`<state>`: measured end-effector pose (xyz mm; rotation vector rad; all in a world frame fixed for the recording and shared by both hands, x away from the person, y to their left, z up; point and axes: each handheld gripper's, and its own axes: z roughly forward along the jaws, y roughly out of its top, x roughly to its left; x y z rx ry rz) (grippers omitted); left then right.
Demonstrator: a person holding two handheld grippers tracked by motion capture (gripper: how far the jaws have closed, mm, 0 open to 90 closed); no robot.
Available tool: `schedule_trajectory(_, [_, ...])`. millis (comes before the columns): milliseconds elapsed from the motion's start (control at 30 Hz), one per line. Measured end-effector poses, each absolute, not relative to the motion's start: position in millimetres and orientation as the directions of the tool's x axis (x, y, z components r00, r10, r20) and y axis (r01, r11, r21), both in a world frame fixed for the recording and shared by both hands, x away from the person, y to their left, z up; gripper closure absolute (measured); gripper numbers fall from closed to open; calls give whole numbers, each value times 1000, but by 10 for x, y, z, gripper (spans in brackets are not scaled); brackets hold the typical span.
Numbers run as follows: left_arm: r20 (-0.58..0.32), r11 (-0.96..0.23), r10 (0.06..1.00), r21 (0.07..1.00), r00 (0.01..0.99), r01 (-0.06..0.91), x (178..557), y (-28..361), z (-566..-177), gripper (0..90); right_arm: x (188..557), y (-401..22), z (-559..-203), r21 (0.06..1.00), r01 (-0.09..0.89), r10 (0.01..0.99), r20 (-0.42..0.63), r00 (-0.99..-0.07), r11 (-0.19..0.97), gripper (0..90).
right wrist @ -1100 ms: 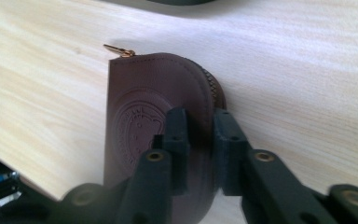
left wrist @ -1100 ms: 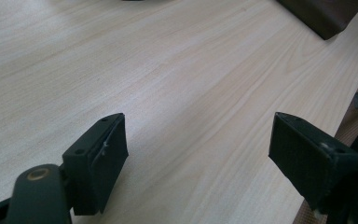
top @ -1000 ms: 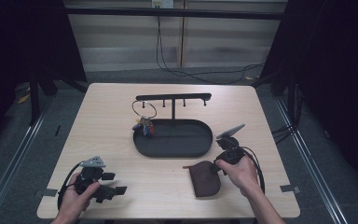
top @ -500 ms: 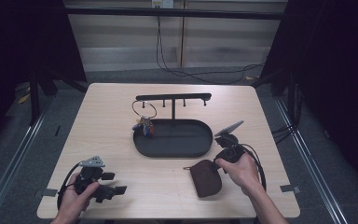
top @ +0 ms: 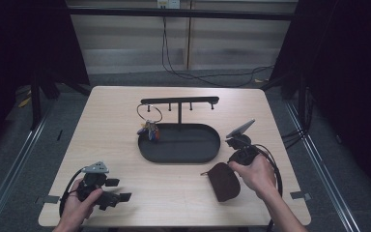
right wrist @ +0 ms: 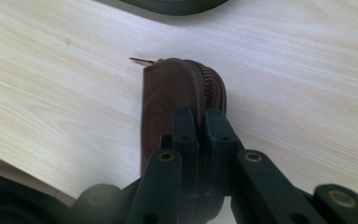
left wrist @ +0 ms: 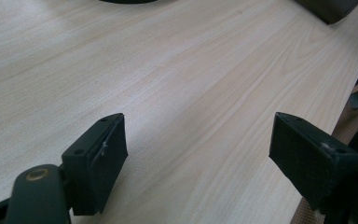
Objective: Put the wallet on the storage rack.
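A brown zipped leather pouch (top: 223, 181) (right wrist: 168, 93) hangs on edge just over the table's front right. My right gripper (top: 229, 167) (right wrist: 198, 119) is shut on the pouch's near rim, its zip running up beside the jaws. My left gripper (top: 118, 189) (left wrist: 196, 140) rests at the front left of the table. It is open, with bare wood between its fingers. A bunch of keys (top: 149, 130) on a wire ring hangs from the black rack (top: 179, 100) at the table's middle.
A black oval tray (top: 179, 159) lies under the rack, just beyond the pouch. Light wood stretches between the two hands. The table's front edge runs close under both forearms, and cables trail across the floor behind the table.
My right hand has risen slightly and carried the pouch a little to the right. The left gripper has stayed put.
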<state>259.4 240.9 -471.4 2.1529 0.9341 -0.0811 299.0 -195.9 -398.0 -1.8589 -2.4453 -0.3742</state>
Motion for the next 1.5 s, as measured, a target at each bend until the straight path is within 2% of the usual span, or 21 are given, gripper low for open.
schedule_trajectory(733, [-333, -428, 602, 633, 726, 645, 2589, 2414, -4707, 164, 3015, -2012, -3603, 139, 952, 948, 128, -290, 272, 839])
schedule_trajectory(1500, [-328, -441, 585, 638, 742, 631, 2582, 2402, -4700, 164, 3190, -1977, -3230, 167, 947, 957, 55, -286, 274, 835])
